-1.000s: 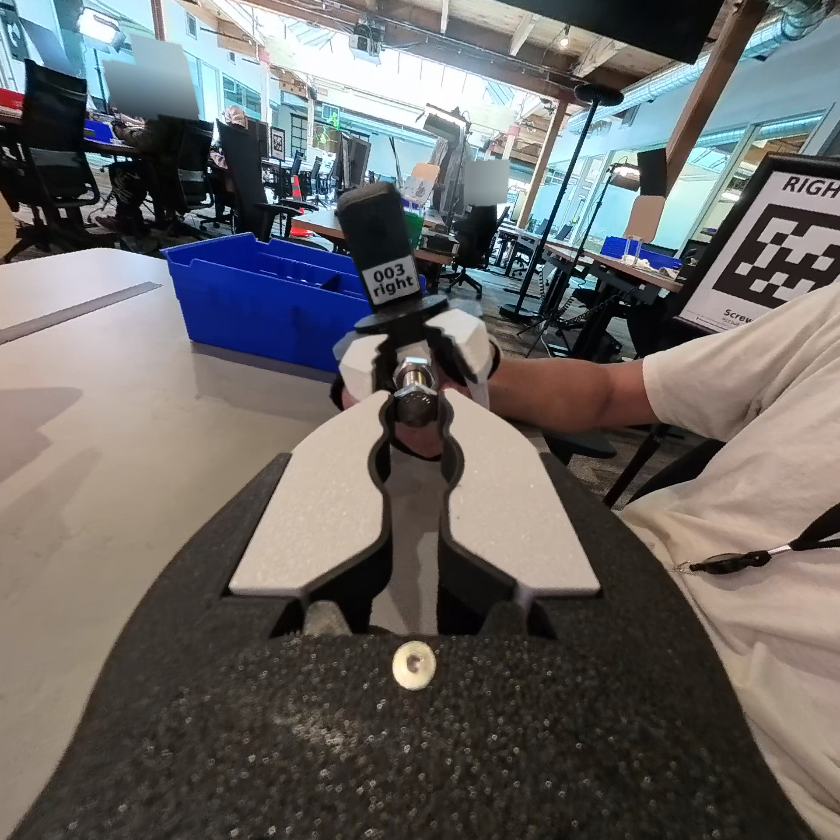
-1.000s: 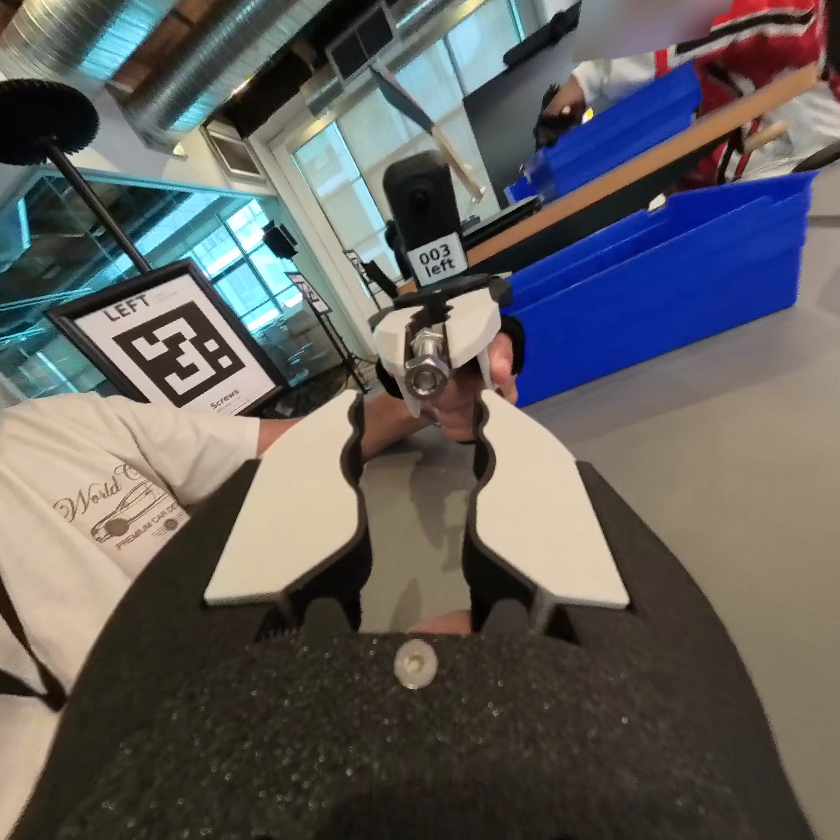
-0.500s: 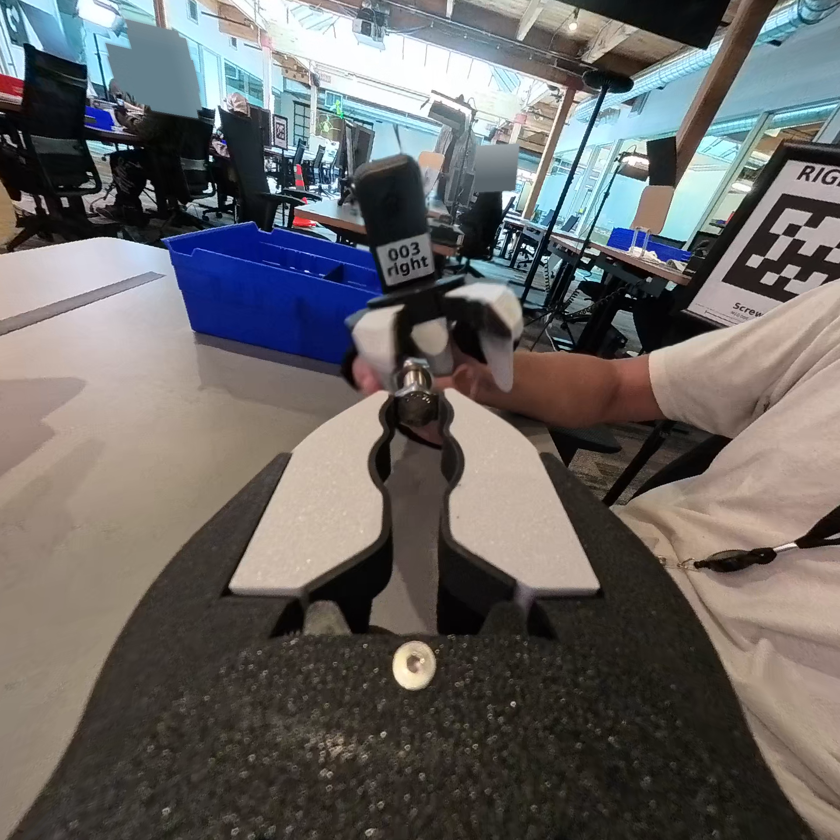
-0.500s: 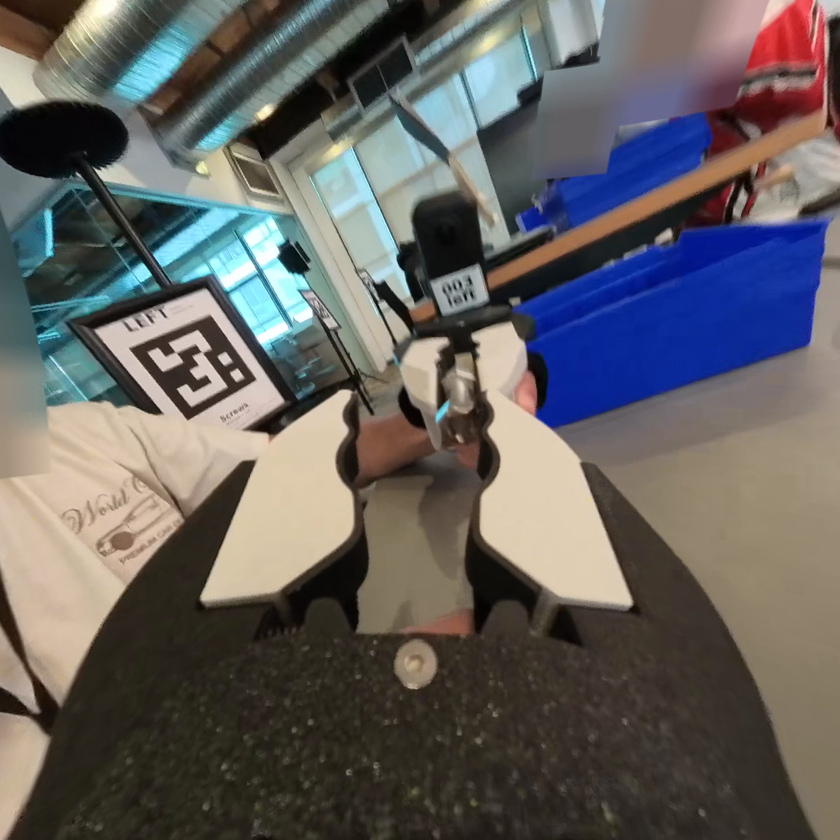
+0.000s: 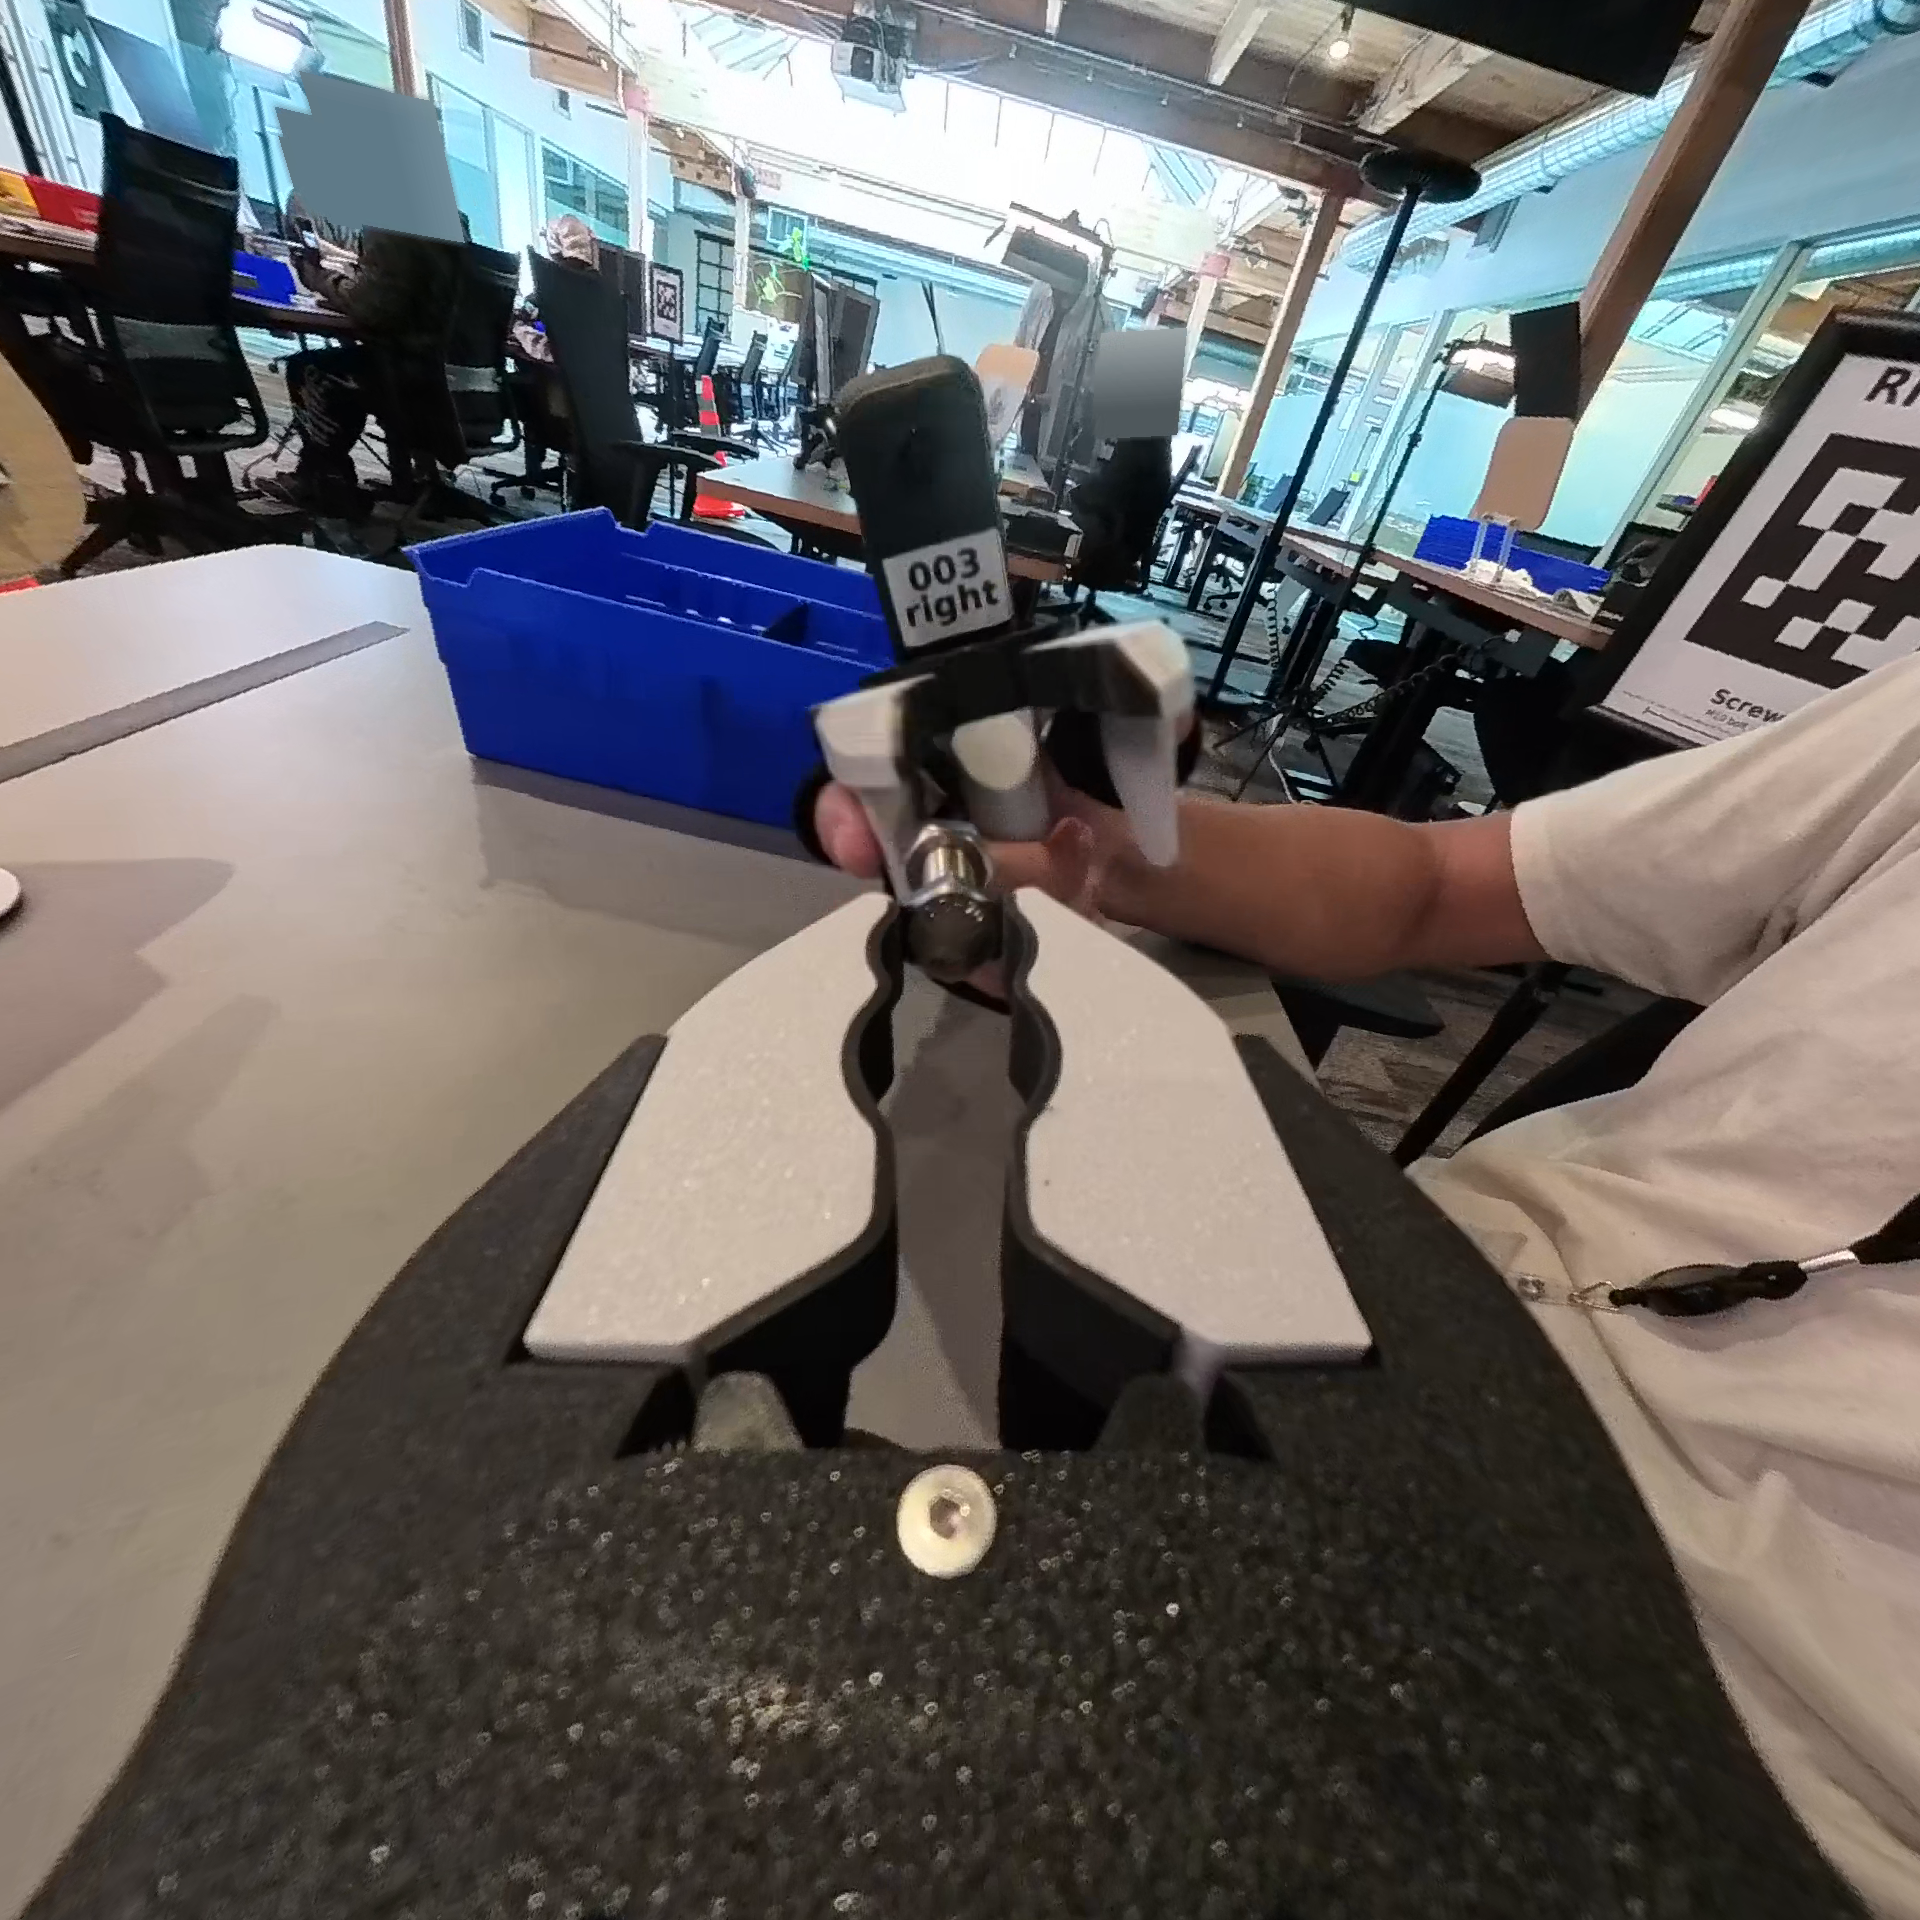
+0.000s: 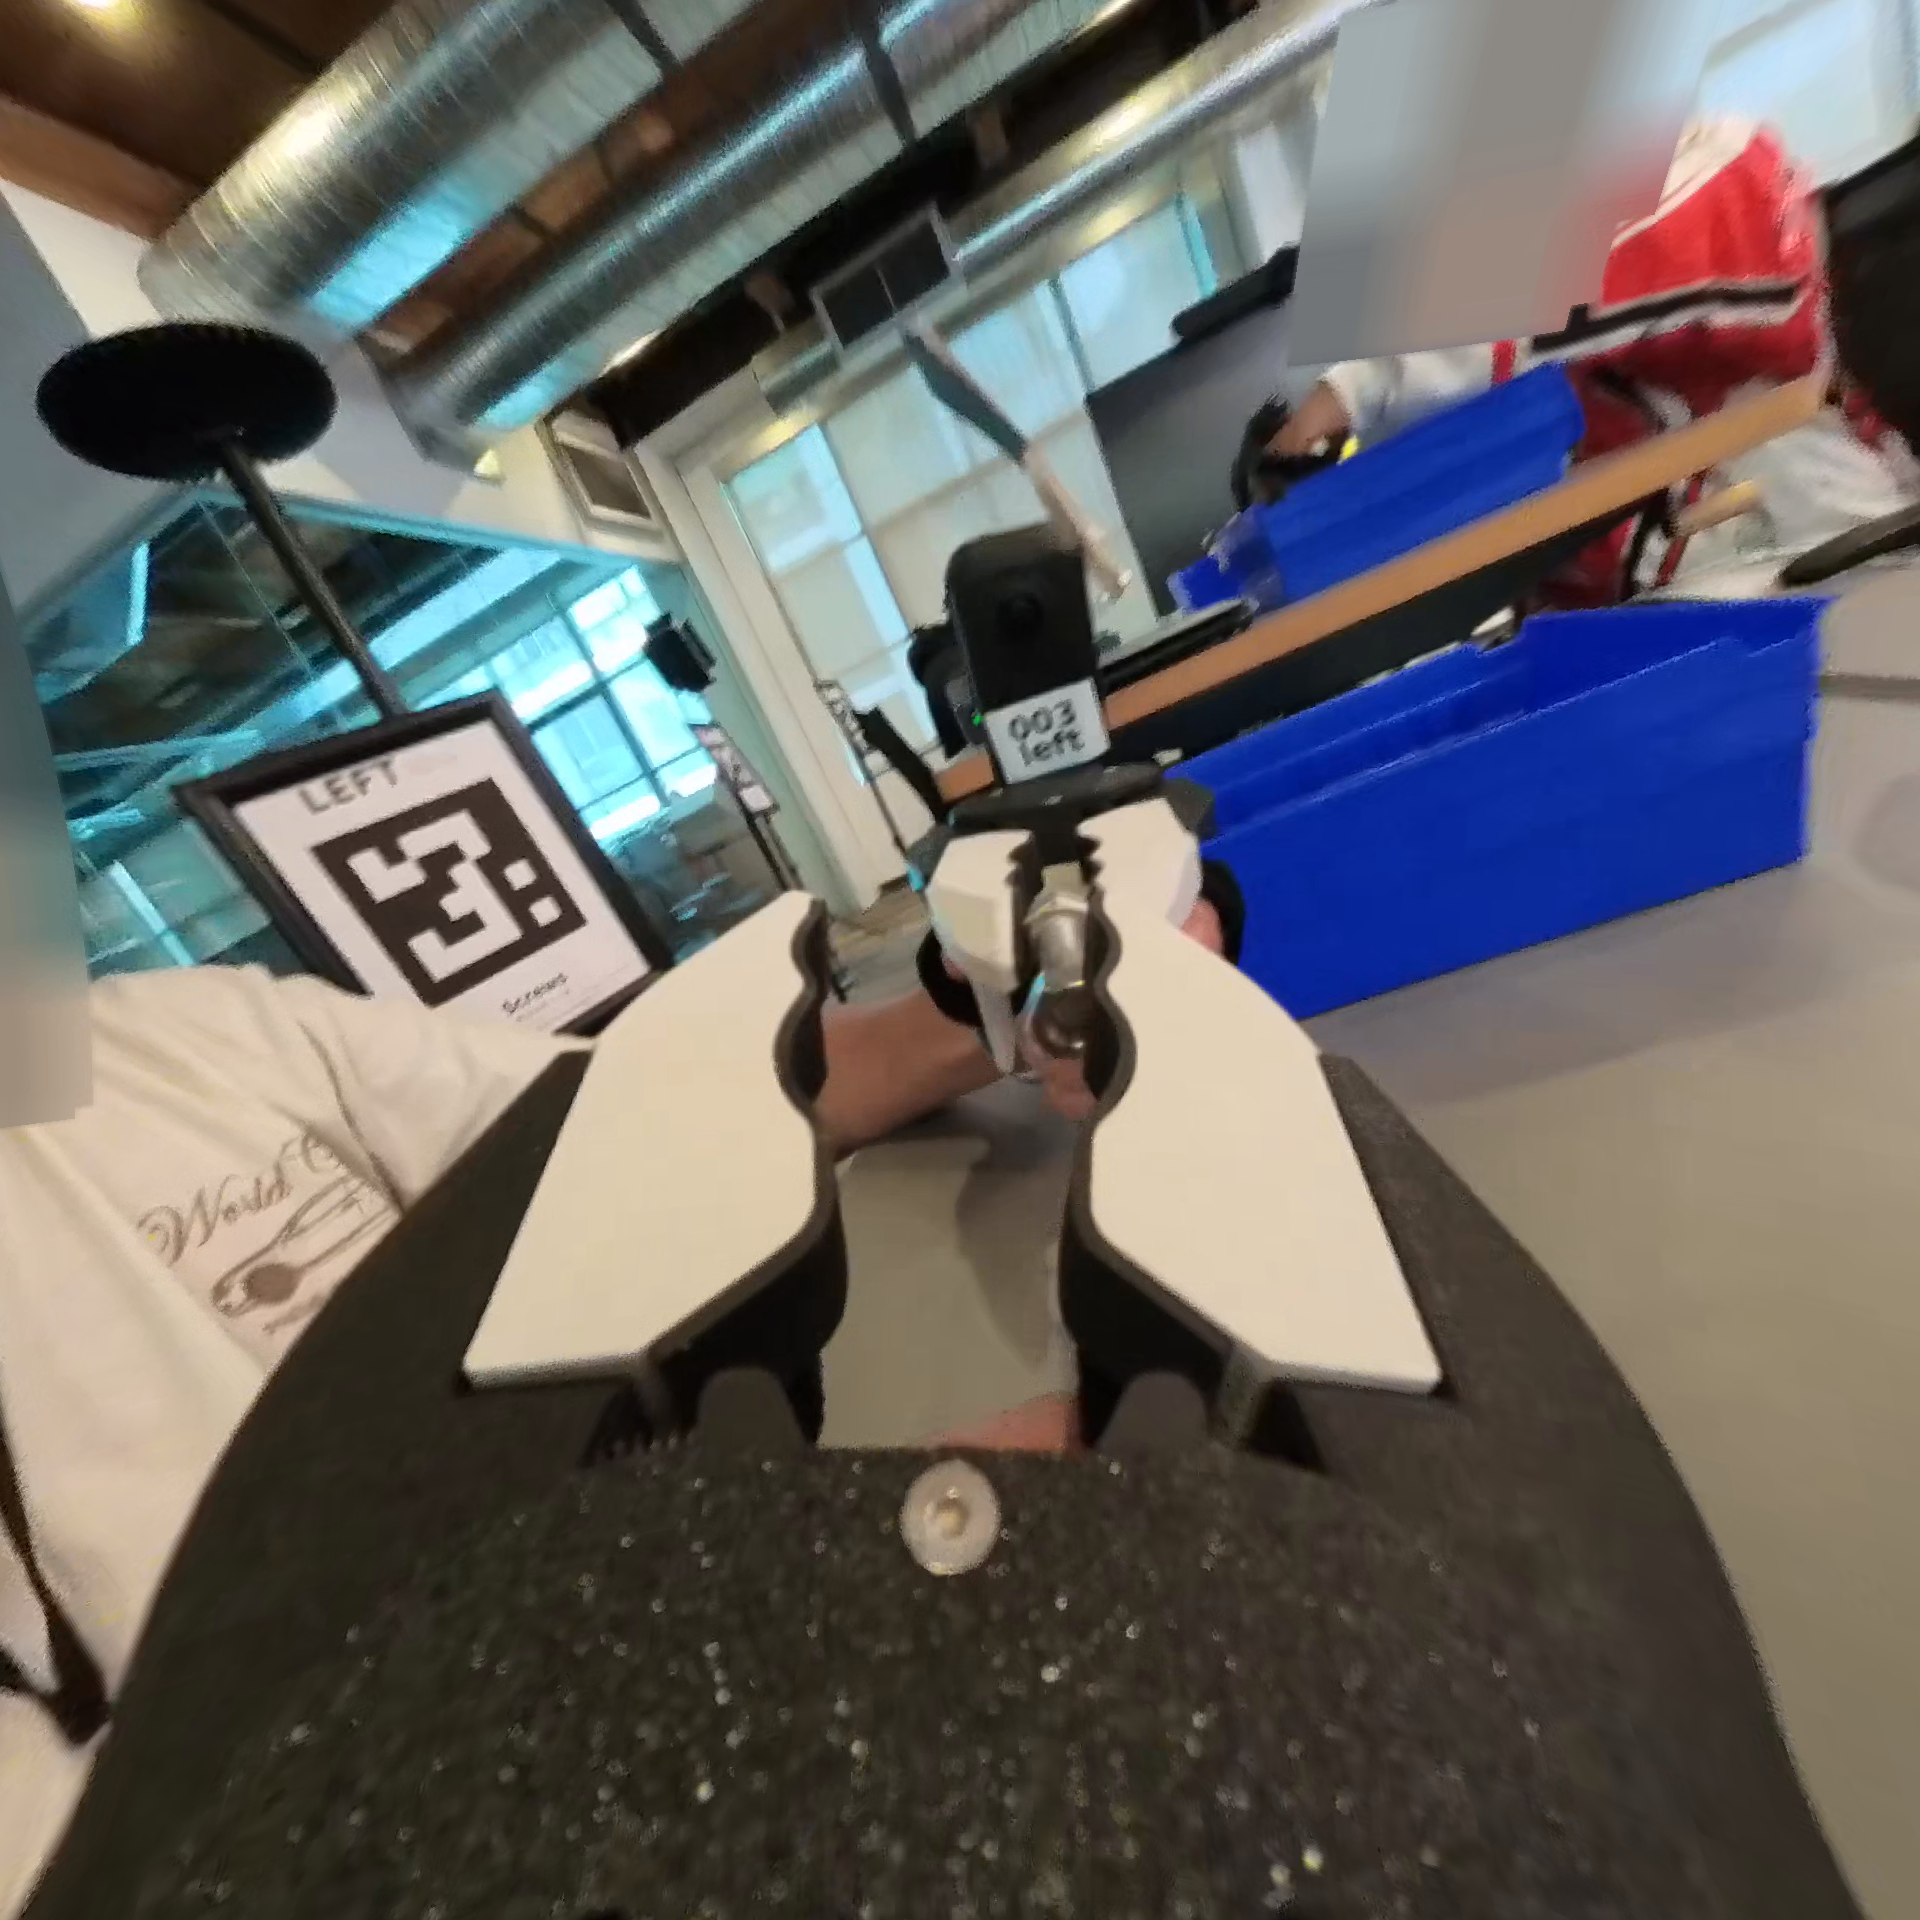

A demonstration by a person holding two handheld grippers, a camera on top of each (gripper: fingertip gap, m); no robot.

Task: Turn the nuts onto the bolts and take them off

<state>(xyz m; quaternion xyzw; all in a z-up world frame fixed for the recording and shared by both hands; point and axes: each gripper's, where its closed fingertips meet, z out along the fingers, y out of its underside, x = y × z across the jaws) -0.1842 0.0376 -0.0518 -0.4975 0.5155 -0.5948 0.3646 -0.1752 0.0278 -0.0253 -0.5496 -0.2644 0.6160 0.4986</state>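
Observation:
In the left wrist view my left gripper [image 5: 951, 925] is shut on the head of a steel bolt [image 5: 951, 930]. The bolt points away from me, with a nut [image 5: 940, 844] on its shaft. My right gripper [image 5: 1023, 831] faces it, rolled to one side and open, with one finger [image 5: 862, 748] beside the nut. In the right wrist view my right gripper [image 6: 961, 935] is open wide. The bolt with its nut [image 6: 1060, 966] sits against the inner edge of its right finger [image 6: 1195, 1091]. The left gripper [image 6: 1055, 977] holds the bolt behind it. This view is blurred.
A blue bin [image 5: 644, 665] stands on the grey table [image 5: 260, 935] behind the grippers; it also shows in the right wrist view [image 6: 1507, 810]. Framed marker boards [image 5: 1818, 561] [image 6: 457, 883] stand at the table's side. A person's forearm [image 5: 1299, 904] and white shirt [image 5: 1714, 1039] are close by. The tips of both grippers are at nearly the same place.
The right gripper has rolled to one side and shifted around the nut, staying open. The left gripper has kept the bolt, with little movement.

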